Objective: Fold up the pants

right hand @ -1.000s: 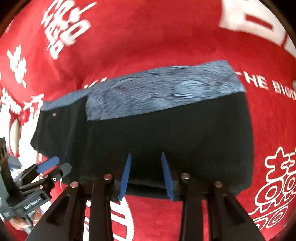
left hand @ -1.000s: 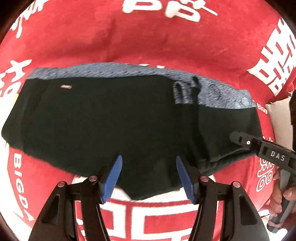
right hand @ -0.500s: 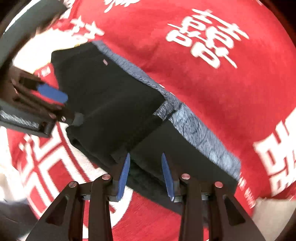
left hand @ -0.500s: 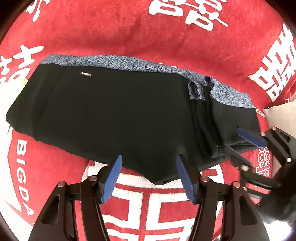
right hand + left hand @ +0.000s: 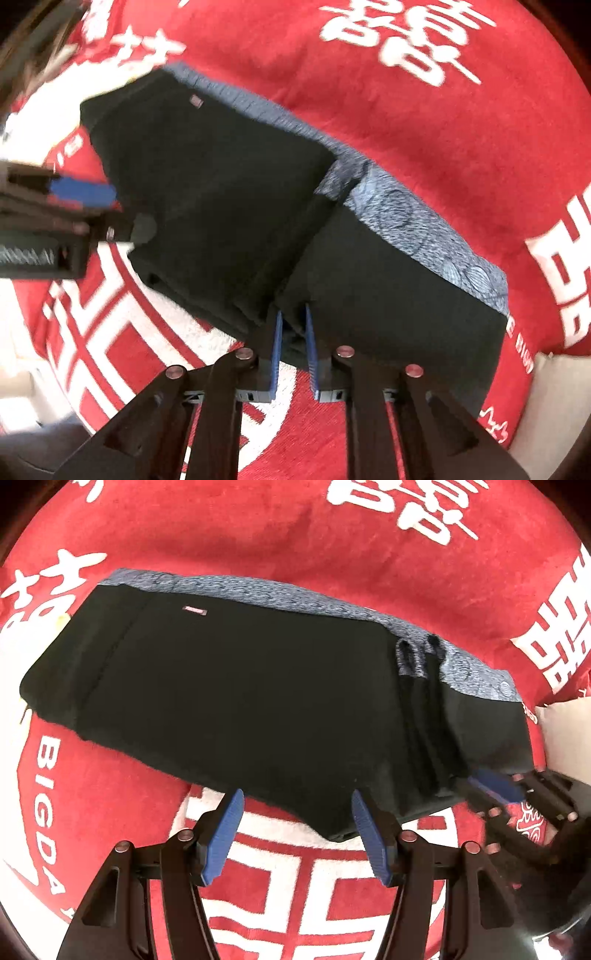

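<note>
The pants (image 5: 240,701) are black with a blue-grey patterned band along the far edge and lie folded on the red cloth; they also show in the right wrist view (image 5: 229,206). My left gripper (image 5: 297,827) is open and empty at the pants' near edge. My right gripper (image 5: 293,339) has its blue pads close together around the near edge of a fold in the black fabric. The right gripper also shows in the left wrist view (image 5: 491,786), blurred, at the pants' right end. The left gripper shows at the left edge of the right wrist view (image 5: 74,199).
A red cloth (image 5: 332,546) with white characters and lettering covers the surface under the pants. A pale patch of bare surface (image 5: 565,734) shows at the right beyond the cloth's edge.
My right gripper's jaws have narrowed from open to nearly closed on the fold at the pants' near edge. My left gripper has drawn back slightly and stays open.
</note>
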Available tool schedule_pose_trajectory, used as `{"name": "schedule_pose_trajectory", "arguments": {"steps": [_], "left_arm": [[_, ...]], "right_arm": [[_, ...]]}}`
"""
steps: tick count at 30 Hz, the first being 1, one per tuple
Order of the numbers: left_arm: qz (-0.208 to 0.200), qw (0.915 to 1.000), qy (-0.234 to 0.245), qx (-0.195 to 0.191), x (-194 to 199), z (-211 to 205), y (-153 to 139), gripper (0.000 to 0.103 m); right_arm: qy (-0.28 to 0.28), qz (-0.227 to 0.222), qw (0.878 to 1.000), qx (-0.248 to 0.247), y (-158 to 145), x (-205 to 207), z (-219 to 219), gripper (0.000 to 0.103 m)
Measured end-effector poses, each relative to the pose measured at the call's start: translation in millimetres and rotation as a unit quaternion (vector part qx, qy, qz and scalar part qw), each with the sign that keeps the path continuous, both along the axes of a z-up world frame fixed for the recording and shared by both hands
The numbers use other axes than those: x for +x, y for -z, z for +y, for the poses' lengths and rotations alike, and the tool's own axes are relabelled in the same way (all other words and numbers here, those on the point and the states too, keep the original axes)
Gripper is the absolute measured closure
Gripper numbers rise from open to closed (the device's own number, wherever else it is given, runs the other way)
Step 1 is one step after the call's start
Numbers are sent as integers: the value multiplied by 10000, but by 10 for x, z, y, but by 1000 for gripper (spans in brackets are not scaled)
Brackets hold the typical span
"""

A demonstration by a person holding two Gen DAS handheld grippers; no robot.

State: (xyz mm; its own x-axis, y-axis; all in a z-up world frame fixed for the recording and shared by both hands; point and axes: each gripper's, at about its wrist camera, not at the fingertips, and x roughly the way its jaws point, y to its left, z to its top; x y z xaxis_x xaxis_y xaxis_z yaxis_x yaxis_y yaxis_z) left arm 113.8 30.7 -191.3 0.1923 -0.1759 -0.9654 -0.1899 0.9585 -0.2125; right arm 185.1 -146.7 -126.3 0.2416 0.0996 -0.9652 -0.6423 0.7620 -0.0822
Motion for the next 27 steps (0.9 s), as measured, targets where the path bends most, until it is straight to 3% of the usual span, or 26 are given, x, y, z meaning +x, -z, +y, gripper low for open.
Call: {"name": "schedule_pose_trajectory", "arguments": {"steps": [1,3,6,10,13,14,17,19,20,24,27], "left_arm": [[3,10000,-27,-1,-5,19,-2,41],[24,10000,-81,-17,-11,54,2,41],[52,9998,-175,-68,-18,95,9,41],[35,9995,-281,-145,-15,143,-4,41],[36,9991,-373,-191,-38,206,8,41],[50,9989,-423,-211,-50,236,16,41],[46,9977,-619,-276,-102,368,24,41],[18,9966,-773,-280,-142,478,26,31],[-25,9957,-888,-258,-164,550,19,18],[-254,9899,-1365,-292,-242,853,-32,18],[-200,9851,-1684,-296,-238,1076,21,18]], "right_arm": [[143,56,9998,148,-58,40,-45,78],[497,124,9977,433,-187,118,-154,50],[1065,179,9919,670,-310,251,-295,47],[1453,455,9853,774,-220,372,-312,38],[1852,1133,9729,801,97,426,-330,16],[2033,1415,9662,719,255,422,-361,16],[1894,1240,9713,724,271,387,-276,2],[1691,1206,9771,468,300,364,-177,1],[1604,1177,9795,329,317,352,-135,1],[1496,1085,9827,140,328,301,-76,1],[1429,1032,9843,-1,354,278,-25,0]]}}
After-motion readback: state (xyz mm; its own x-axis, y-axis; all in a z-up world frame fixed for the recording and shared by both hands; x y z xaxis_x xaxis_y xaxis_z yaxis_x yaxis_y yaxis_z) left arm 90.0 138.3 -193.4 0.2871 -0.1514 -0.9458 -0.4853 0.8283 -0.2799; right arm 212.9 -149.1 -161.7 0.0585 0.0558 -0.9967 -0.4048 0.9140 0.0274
